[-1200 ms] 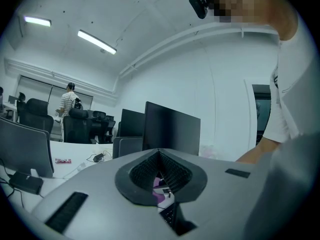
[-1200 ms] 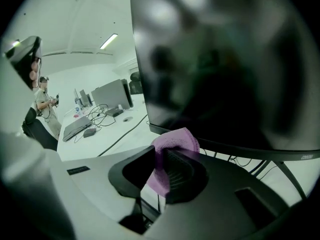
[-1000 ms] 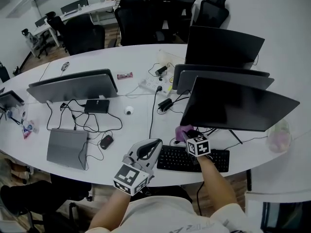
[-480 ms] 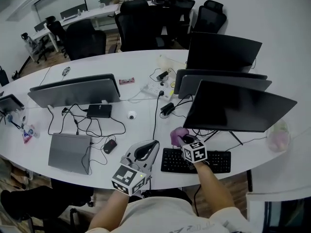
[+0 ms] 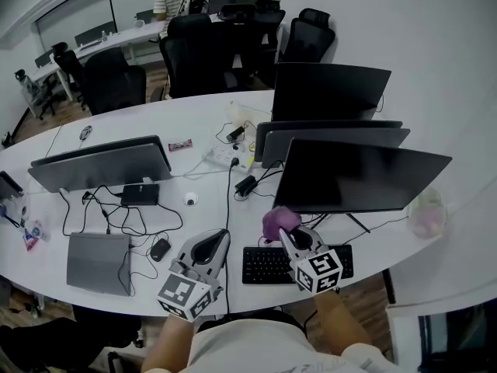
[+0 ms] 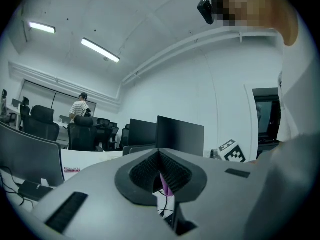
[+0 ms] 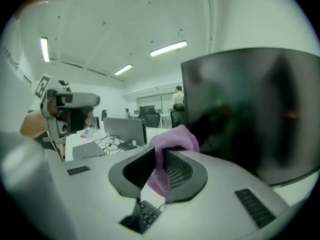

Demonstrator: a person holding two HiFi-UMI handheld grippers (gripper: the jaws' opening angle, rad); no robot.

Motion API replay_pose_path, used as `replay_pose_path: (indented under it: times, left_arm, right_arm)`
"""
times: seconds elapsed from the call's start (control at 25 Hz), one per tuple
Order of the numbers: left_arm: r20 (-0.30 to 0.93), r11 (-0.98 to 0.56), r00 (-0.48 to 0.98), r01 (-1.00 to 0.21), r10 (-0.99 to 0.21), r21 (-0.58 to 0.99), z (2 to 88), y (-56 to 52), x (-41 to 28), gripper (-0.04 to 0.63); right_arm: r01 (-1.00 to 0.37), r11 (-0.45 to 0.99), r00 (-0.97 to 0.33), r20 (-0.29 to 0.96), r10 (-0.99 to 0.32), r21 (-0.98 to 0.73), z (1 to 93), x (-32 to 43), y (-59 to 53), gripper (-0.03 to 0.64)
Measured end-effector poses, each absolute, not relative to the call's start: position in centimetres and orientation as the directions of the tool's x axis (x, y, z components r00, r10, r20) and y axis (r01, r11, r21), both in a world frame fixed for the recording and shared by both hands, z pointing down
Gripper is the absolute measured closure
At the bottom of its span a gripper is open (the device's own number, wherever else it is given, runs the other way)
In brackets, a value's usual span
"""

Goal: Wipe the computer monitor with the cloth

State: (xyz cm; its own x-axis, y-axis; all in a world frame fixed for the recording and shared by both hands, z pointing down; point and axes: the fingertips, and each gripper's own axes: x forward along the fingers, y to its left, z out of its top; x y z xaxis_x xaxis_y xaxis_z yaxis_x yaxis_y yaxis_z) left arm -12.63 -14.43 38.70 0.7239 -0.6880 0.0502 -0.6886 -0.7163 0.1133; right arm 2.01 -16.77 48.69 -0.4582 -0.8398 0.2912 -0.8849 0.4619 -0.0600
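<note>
Right gripper [image 5: 289, 233], jaws clamped on a purple cloth [image 5: 279, 221] that bunches out past the tips; in the right gripper view the cloth [image 7: 172, 141] fills the gap between the ribbed pads [image 7: 182, 171] and folds over the far pad's top. Right forearm: enters from the lower edge of the head view and angles up and to the left, marker cube nearest the person, jaws aimed at the lower left corner of the nearest monitor [image 5: 357, 176]. Cloth position: raised above the keyboard [image 5: 268, 264], just beside that corner of the dark screen [image 7: 260, 109]; contact with the screen cannot be made out. Left gripper [image 5: 217, 239]: jaws drawn together with nothing between them, held over the near edge of the white desk [image 5: 194, 123] just left of the keyboard, tips pointing forward, cube toward the person. Nearby on the desk: a black mouse [image 5: 160, 249] and a closed grey laptop [image 5: 97, 261] to the left gripper's left, a second wide monitor [image 5: 101, 165] beyond them amid black cables, and two more monitors behind the nearest one.
</note>
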Motion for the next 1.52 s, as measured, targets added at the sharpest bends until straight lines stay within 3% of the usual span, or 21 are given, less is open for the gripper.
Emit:
replay_pose_path:
  times: [0.6,1.52]
  left_arm:
    - [0.018,-0.745,0.748,-0.662,-0.663,0.083,36.6,-14.0,-8.8,0.588]
    - [-0.001,-0.773,0.774,-0.631,-0.633,0.068,35.5,-13.0,-6.0,0.588]
  right_arm:
    - [-0.907,0.419,-0.42,-0.002,-0.908,0.035,33.9,6.9,-11.2,0.551]
    - [-0.894,0.447,-0.447,0.022,-0.894,0.017,34.2,8.4,-10.9,0.552]
